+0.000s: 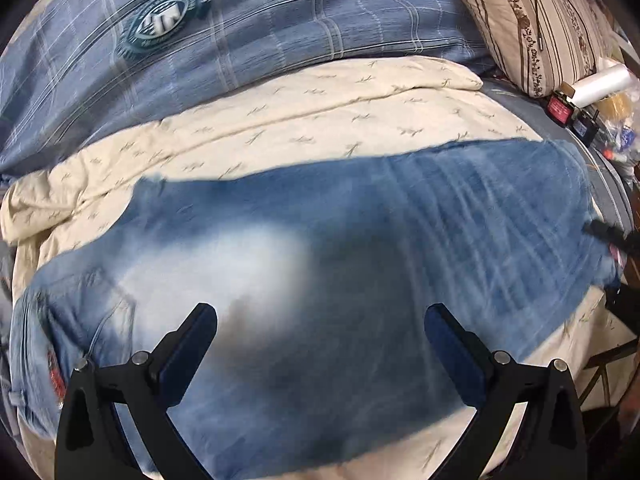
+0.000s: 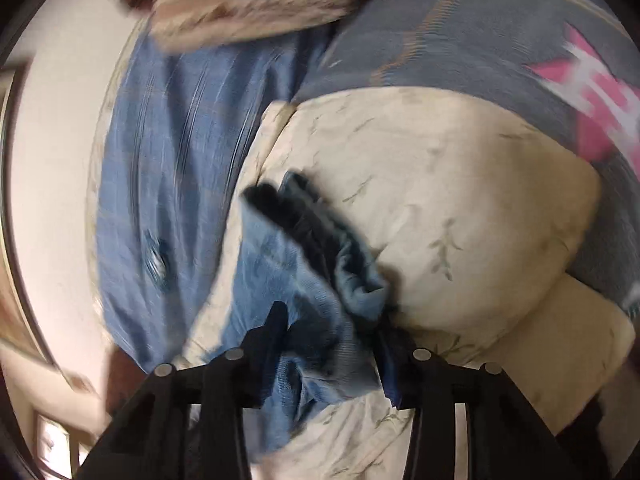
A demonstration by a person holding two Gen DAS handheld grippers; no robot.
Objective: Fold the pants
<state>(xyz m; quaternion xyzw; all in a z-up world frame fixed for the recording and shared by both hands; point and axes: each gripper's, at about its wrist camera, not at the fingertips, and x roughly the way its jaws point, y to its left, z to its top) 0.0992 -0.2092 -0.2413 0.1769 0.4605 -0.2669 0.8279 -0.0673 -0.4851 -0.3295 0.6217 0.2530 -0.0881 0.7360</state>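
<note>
At the far left of your left camera's view, the waistband end of the jeans (image 1: 312, 280) lies near the bed's edge, with a pocket and a red tag showing. From there the legs run rightward across the cream quilt (image 1: 280, 120), flat and laid lengthwise. That spread suits a fold of hem toward waist, and I judge this to be the step in hand.

Behind the quilt sits a blue plaid duvet (image 1: 240, 20), and at upper right a striped pillow (image 1: 532, 28) with small clutter beside it. None of it touches the jeans.

Your left gripper (image 1: 320, 320) hovers over the middle of the jeans with its fingers wide apart, holding nothing. Whether the tips brush the denim cannot be told. It appears placed to pin or steady the cloth.

At the right edge of that view, a dark tip reaches the hem end of the jeans.

In your right camera's view, the right gripper (image 2: 332, 328) has bunched denim between its fingers, which are drawn partly in around the cloth. It appears clamped on the hem end, lifted off the quilt. The picture is blurred, so the firmness of the hold cannot be confirmed. The risk, in my judgement, is one layer slipping free during the carry.
</note>
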